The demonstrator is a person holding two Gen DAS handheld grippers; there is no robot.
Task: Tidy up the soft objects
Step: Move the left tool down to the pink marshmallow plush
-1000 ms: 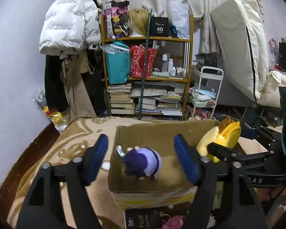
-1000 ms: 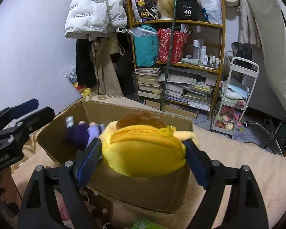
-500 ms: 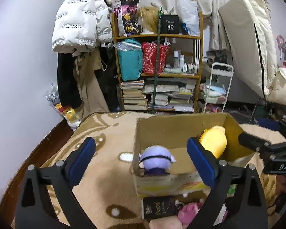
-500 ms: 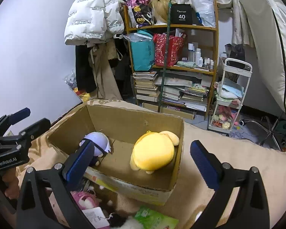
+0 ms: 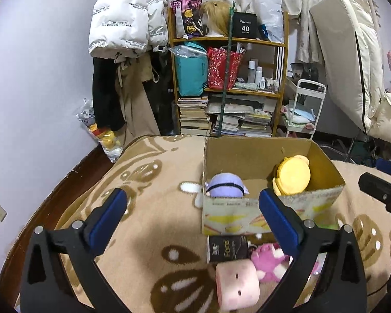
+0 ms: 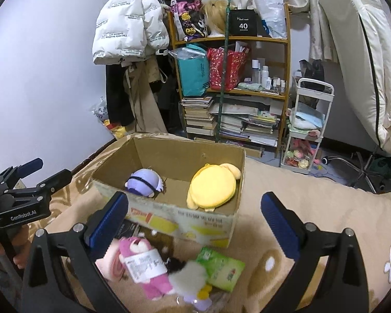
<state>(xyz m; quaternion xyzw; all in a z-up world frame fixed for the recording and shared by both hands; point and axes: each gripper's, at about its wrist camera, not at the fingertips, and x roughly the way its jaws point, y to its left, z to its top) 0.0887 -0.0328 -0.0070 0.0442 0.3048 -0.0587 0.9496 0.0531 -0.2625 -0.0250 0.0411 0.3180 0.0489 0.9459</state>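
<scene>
Left wrist view: left gripper [image 5: 193,210] spread wide, holding nothing, above blanket [image 5: 143,224]. Cardboard box [image 5: 250,214] ahead; purple plush [image 5: 225,185] at its left wall, yellow plush [image 5: 293,174] at right. Pink plush [image 5: 268,260] and pale pink roll [image 5: 237,283] lie outside, near box front.

Right wrist view: right gripper [image 6: 195,216] also wide apart, empty. Both plushes inside box [image 6: 195,224]. Pink plush [image 6: 146,263], green packet [image 6: 220,268], white fluffy toy [image 6: 189,277] on blanket in front.
</scene>
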